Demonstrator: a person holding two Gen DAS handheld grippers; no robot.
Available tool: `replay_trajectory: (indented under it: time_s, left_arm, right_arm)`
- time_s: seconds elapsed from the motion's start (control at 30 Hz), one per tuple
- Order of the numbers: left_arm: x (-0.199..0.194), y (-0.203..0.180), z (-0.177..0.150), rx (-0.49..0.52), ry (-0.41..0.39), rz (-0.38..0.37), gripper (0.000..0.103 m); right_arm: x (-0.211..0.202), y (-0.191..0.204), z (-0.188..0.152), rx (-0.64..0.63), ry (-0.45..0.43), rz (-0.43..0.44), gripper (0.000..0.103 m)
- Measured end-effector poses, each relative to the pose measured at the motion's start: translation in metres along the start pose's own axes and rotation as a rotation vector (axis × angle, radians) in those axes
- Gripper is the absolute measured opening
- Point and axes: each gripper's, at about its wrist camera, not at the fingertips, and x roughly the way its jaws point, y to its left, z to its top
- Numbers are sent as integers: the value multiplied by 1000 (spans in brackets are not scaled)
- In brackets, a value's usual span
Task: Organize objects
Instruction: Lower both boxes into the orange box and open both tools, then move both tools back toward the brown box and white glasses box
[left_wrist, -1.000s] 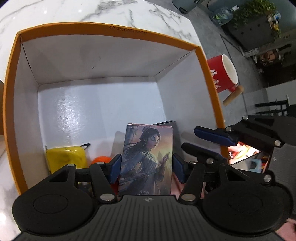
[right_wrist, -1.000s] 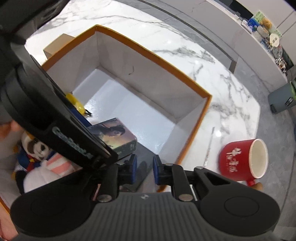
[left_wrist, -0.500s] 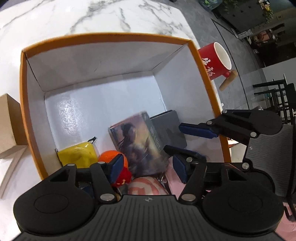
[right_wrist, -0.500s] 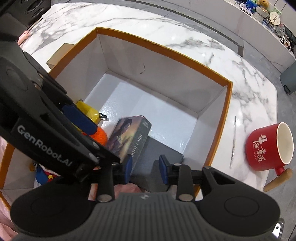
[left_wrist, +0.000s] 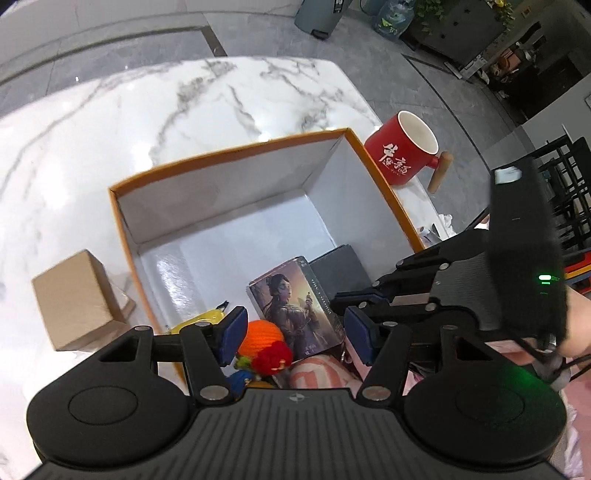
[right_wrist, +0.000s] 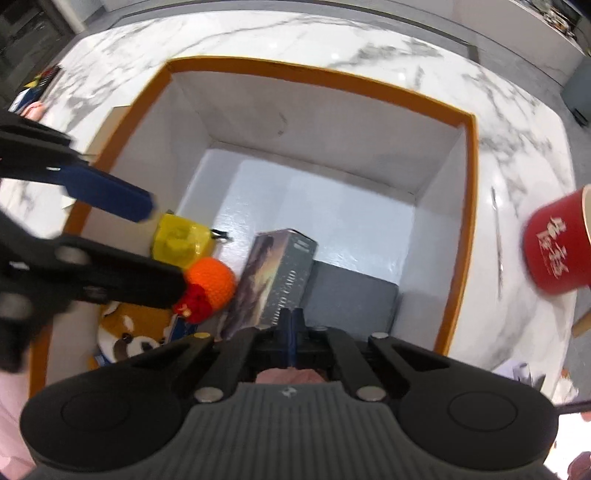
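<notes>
So we see the illustrated card box (left_wrist: 295, 304) lying tilted inside the orange-rimmed box (left_wrist: 229, 151), leaning against a dark grey case (left_wrist: 338, 267), with an orange knitted ball (left_wrist: 260, 334) just beside it and a yellow toy (right_wrist: 181, 240) further along. Our left gripper (left_wrist: 295, 330) hangs above it, spread apart and gripping nothing. Our right gripper (right_wrist: 290, 326) has just been closing and is clenched tight with nothing between the pads, right over the card box edge. Outside on the marble table (left_wrist: 147, 110) we note a red mug (left_wrist: 400, 153) and a small cardboard box (left_wrist: 75, 299)
</notes>
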Motion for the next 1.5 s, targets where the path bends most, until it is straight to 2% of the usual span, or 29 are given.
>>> replay_trajectory:
  time_s: [0.1, 0.33, 0.5, 0.63, 0.9, 1.1, 1.17, 1.2, 1.23, 1.3, 1.37, 1.5]
  left_arm:
    - [-7, -3, -3, 25, -12, 16, 71]
    - [-25, -1, -13, 53, -39, 38, 71]
    - [-49, 0, -25, 96, -84, 67, 71]
    - [-73, 4, -40, 137, -124, 110, 70]
    - [-120, 17, -75, 208, -190, 169, 70]
    - [-127, 32, -97, 295, -192, 224, 71]
    - [-123, 39, -101, 320, -188, 232, 71]
    - [-120, 43, -102, 332, -187, 239, 72]
    - [-117, 47, -103, 342, -182, 244, 72]
    - [-110, 56, -103, 360, -176, 243, 77]
    - [-102, 67, -102, 372, -170, 233, 79]
    - [-84, 90, -98, 379, -149, 213, 82]
  right_arm:
    - [11, 3, -4, 1, 41, -6, 0]
    - [10, 28, -6, -81, 33, -69, 0]
    - [-7, 35, -5, -97, -5, -134, 4]
    - [-32, 45, -6, -114, -56, -144, 6]
    - [-90, 78, -3, -172, -197, -59, 6]
    - [-109, 131, 6, -327, -282, -2, 7]
    - [-105, 146, 10, -391, -285, 6, 11]
    - [-103, 152, 12, -422, -286, 8, 17]
    - [-100, 158, 15, -455, -290, 7, 29]
    - [-94, 169, 22, -516, -294, 8, 39]
    - [-87, 177, 32, -567, -276, 12, 43]
    - [-71, 193, 50, -700, -244, -6, 63]
